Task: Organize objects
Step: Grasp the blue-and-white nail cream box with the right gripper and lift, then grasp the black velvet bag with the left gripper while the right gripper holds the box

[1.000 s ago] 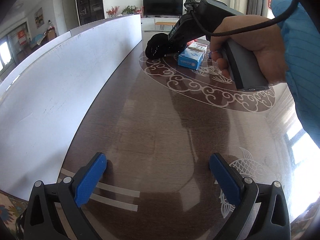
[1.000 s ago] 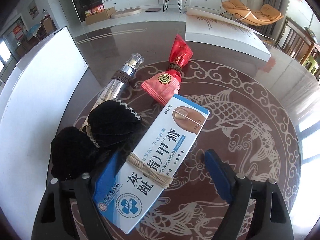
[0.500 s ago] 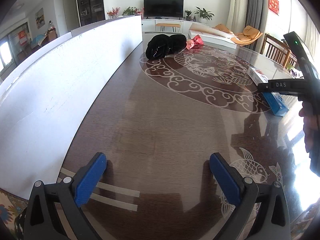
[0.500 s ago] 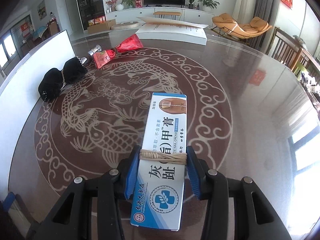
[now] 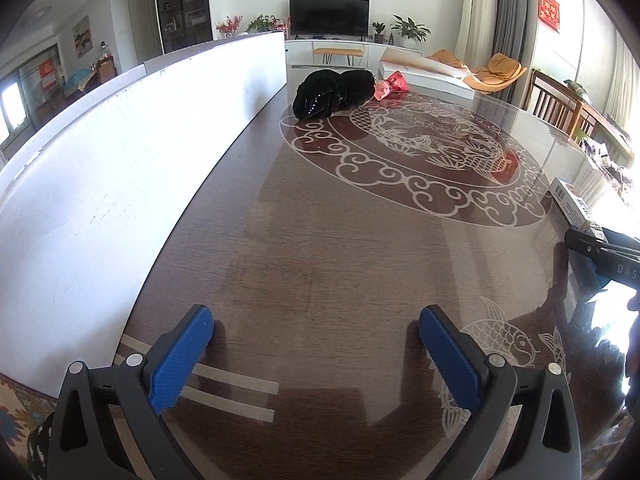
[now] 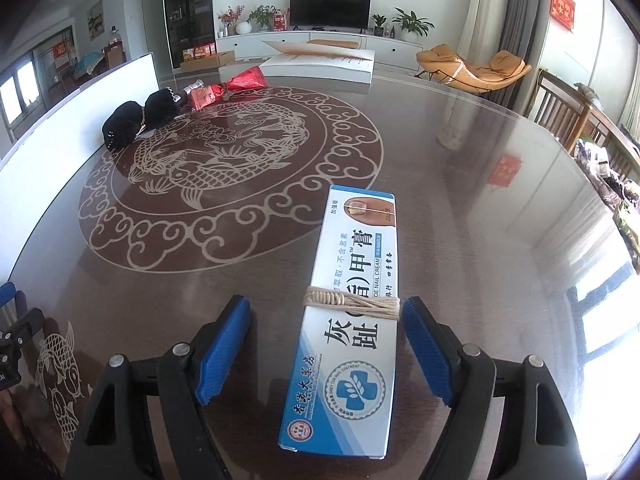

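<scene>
Right wrist view | right gripper (image 6: 326,344) spread wide, gripping nothing | nail cream box (image 6: 348,320) looks light, stiff cardboard | grasp long sides near twine.

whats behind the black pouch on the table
Behind the black pouch lies a silver-capped bottle, mostly hidden by it, then a red packet. Further back sits a white box. The bottle's body is covered.

Glossy cardboard is seen on the nail cream box (image 6: 348,312) betw. the right gripper (image 6: 326,344) pads, w/ rough twine wound round it. Dark wood-grain table (image 6: 460,184) is finished v. glossy, reflective. Pads (image 6: 224,348) look textured blue rubber; arms matt black plastic.
</scene>
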A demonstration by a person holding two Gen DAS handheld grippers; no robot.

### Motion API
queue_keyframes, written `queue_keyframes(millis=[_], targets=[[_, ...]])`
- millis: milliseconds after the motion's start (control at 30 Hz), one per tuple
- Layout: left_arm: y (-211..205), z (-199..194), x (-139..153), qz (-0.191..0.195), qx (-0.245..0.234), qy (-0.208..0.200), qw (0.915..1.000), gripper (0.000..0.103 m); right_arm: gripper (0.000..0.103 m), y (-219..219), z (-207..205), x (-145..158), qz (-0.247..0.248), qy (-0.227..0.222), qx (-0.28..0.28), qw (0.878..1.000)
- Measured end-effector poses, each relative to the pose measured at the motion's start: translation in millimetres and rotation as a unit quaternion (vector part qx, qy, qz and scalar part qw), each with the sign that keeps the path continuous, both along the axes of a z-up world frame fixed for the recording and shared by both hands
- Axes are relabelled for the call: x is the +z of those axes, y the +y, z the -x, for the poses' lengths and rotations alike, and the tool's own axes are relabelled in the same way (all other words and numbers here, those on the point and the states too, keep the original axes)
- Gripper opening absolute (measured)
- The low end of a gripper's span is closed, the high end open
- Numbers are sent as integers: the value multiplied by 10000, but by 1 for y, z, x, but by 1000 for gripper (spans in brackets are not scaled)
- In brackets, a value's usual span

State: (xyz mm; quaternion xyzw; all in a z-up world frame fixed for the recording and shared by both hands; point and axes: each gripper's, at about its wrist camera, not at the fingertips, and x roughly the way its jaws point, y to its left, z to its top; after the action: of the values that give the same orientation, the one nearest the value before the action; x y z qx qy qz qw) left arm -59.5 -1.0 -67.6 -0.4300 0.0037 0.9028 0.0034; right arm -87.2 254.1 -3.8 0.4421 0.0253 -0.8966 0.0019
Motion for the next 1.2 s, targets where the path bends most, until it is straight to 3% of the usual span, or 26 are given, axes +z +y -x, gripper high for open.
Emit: queue_keyframes(millis=[267, 500, 600, 667, 767, 900, 1033, 1133, 1167, 1200], targets=[[0, -2, 0, -4, 0, -4, 10000, 103, 99, 4, 2, -4, 170, -145, -68, 9997], [0, -4, 0, -14, -35, -121, 9999, 103, 100, 4, 2, -6, 152, -156, -94, 9997], [4, 2, 7, -194, -187, -62, 9996, 103, 100, 4, 2, -6, 150, -156, -95, 9997], [11, 22, 20, -102, -416, 51, 9991, 103, 102, 4, 2, -6, 163, -159, -86, 9997], [20, 69, 50, 404, -568, 368, 9969, 103, 103, 4, 2, -7, 165, -180, -63, 9997], [24, 152, 76, 397, -773, 450, 9952, 103, 103, 3, 2, -7, 163, -179, -64, 9997], [36, 232, 56, 580, -910, 31, 9942, 103, 103, 3, 2, -7, 163, -179, -65, 9997], [40, 264, 31, 686, -842, -214, 9939, 102, 103, 3, 2, -7, 163, -178, -66, 9997], [38, 267, 25, 549, -877, -241, 9943, 80, 103, 3, 2, -7, 163, -178, -66, 9997], [36, 269, 20, 408, -858, -332, 9949, 43, 103, 3, 2, -7, 163, -178, -66, 9997]])
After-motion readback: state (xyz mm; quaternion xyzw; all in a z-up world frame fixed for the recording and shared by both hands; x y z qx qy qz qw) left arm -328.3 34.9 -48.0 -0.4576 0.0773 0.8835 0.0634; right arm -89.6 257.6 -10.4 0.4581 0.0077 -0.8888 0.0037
